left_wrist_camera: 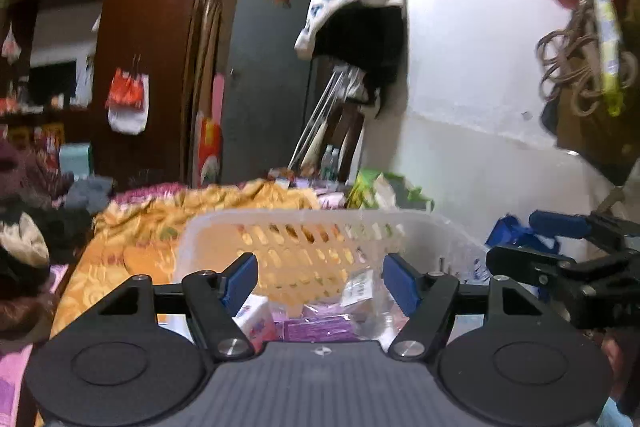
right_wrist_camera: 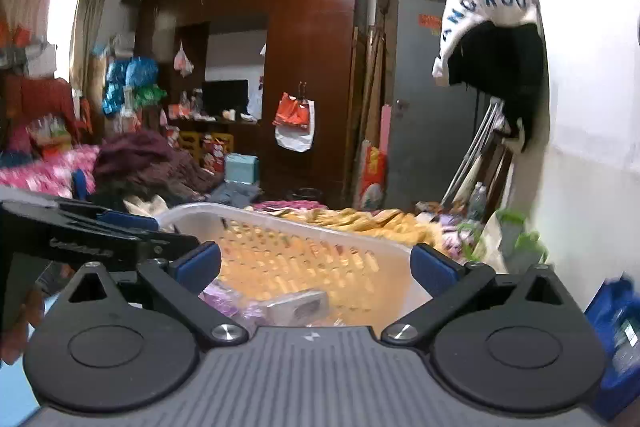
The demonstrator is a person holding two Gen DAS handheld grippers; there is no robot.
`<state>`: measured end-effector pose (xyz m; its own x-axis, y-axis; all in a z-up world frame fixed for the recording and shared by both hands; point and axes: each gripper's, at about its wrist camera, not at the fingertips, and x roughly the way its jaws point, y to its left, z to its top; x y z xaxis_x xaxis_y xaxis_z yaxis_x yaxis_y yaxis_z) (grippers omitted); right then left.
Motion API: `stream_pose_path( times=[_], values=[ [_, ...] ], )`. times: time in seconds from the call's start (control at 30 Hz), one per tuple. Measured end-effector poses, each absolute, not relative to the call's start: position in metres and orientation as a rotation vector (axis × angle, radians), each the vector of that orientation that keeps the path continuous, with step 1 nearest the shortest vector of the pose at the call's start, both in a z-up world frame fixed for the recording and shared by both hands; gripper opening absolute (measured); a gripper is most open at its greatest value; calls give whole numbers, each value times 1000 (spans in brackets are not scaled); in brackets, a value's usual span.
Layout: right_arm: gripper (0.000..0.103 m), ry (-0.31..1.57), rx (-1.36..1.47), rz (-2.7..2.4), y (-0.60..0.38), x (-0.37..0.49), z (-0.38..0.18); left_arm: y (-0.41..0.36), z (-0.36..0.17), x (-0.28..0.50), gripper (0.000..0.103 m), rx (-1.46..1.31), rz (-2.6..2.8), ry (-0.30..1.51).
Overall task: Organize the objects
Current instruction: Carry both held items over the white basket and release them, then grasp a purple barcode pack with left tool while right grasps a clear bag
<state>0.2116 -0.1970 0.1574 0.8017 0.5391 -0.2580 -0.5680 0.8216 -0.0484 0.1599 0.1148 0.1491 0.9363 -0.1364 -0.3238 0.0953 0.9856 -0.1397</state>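
Fingers [left_wrist_camera: 241, 281] of both grippers stand apart and hold nothing, above a white basket of small packets.

The left gripper [left_wrist_camera: 318, 283] is about half open, its blue pads bare; the right gripper [right_wrist_camera: 316, 267] is spread wide, also empty. The basket [left_wrist_camera: 304, 223] sits just beyond both, on an orange bedspread [left_wrist_camera: 160, 223]; it is pale moulded plastic with slotted walls, light and springy-looking. Inside, at the near end, lie purple packets [left_wrist_camera: 320, 327], a white-and-pink box [left_wrist_camera: 256, 319] and a clear wrapper [left_wrist_camera: 360, 287], all slick and crinkly. The risk I judge: film-wrapped packets may slide out of smooth pads, and a push on the rim could tip or skid the light basket on soft cloth. The two grippers hang close together and could knock each other. Views are blurred, so finer detail is uncertain.
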Motion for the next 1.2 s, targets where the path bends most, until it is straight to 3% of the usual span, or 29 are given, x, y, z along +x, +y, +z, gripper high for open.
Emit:
stream_pose_path(
  times=[0.1, 0.43, 0.5, 0.57, 0.63, 0.87, 0.97, 1.1, 1.13, 1.2],
  values=[
    [103, 208, -119, 597, -218, 190, 155, 119, 148, 124, 80, -96, -146, 302],
    [103, 405, -96, 610, -267, 171, 96, 148, 113, 79, 80, -34, -65, 339],
    [94, 430, -120, 598, -266, 176, 87, 152, 106, 85, 80, -32, -49, 366],
    [74, 467, -134, 596, -264, 181, 79, 159, 98, 91, 80, -43, -48, 400],
    [61, 510, -135, 614, -263, 184, 70, 165, 90, 100, 80, -60, -44, 432],
    [53, 562, -152, 593, -260, 198, 54, 182, 66, 130, 80, -113, -57, 558],
    [42, 564, -172, 577, -256, 198, 52, 178, 61, 139, 76, -109, -62, 598],
    [42, 535, -188, 558, -257, 191, 53, 168, 54, 144, 63, -86, -61, 623],
    [41, 527, -182, 554, -258, 190, 54, 166, 53, 145, 50, -83, -63, 623],
    [40, 518, -163, 551, -262, 190, 56, 161, 52, 141, 48, -59, -48, 607]
  ],
)
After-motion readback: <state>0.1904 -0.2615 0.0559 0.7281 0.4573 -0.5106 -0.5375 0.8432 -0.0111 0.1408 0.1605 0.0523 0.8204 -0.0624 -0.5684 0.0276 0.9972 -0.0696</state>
